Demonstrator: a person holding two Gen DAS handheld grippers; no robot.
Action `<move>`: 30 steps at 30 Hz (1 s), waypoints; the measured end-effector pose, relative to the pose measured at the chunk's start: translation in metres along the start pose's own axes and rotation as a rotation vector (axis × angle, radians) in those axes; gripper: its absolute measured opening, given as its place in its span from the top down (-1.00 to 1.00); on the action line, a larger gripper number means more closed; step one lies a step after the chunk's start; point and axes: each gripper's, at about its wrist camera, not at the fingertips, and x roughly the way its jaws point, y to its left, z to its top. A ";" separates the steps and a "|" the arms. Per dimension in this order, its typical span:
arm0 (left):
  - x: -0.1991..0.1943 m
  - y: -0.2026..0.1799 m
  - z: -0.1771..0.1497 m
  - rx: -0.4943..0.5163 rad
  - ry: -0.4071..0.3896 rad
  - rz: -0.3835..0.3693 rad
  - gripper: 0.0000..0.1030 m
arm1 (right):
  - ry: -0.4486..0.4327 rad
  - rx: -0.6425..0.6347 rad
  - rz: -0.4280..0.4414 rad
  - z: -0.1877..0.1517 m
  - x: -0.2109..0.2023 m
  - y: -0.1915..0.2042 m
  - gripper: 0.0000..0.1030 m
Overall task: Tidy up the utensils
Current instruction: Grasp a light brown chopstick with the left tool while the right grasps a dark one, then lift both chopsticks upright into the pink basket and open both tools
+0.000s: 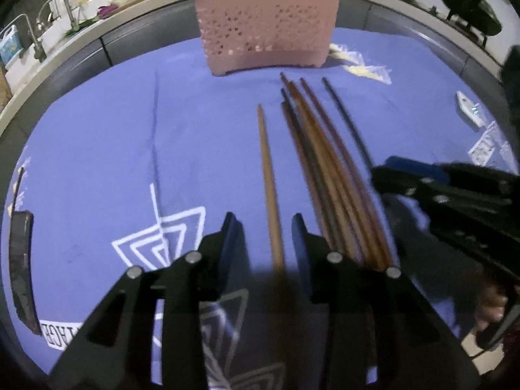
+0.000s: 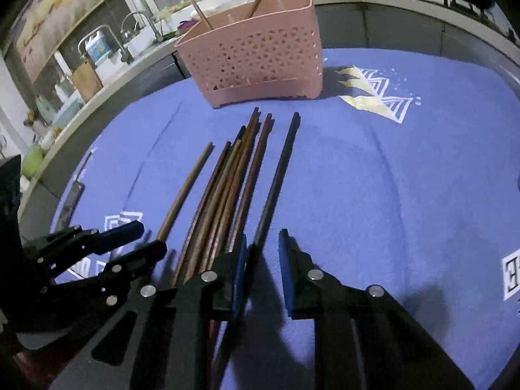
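Several brown and dark chopsticks [image 1: 321,169] lie in a loose bundle on the blue cloth [image 1: 97,149], pointing at a pink perforated utensil basket [image 1: 266,29] that holds two chopsticks. My left gripper [image 1: 265,224] is open, its jaws straddling a single brown chopstick [image 1: 268,175] left of the bundle. My right gripper [image 2: 263,243] is open around the near end of a single dark chopstick [image 2: 276,182] on the right of the bundle [image 2: 227,188]. The basket [image 2: 256,55] stands beyond. The left gripper [image 2: 130,237] shows at lower left.
A dark flat object [image 1: 21,269] lies at the cloth's left edge. A small white item [image 1: 469,109] lies at the right. Behind the table run a counter with a sink and faucets [image 1: 55,13] and woks [image 1: 468,3] on a stove.
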 end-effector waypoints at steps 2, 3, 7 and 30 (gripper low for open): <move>0.000 0.003 -0.001 -0.007 -0.015 -0.004 0.37 | -0.002 0.003 -0.001 -0.001 -0.004 -0.006 0.70; -0.001 0.007 -0.002 -0.009 -0.018 -0.006 0.53 | 0.002 0.006 -0.015 -0.001 -0.006 -0.011 0.79; 0.000 0.019 0.002 -0.022 -0.011 -0.034 0.74 | 0.041 0.033 0.000 0.004 -0.009 -0.027 0.81; 0.035 0.027 0.061 -0.009 -0.018 -0.064 0.91 | 0.109 -0.097 0.000 0.085 0.039 -0.022 0.89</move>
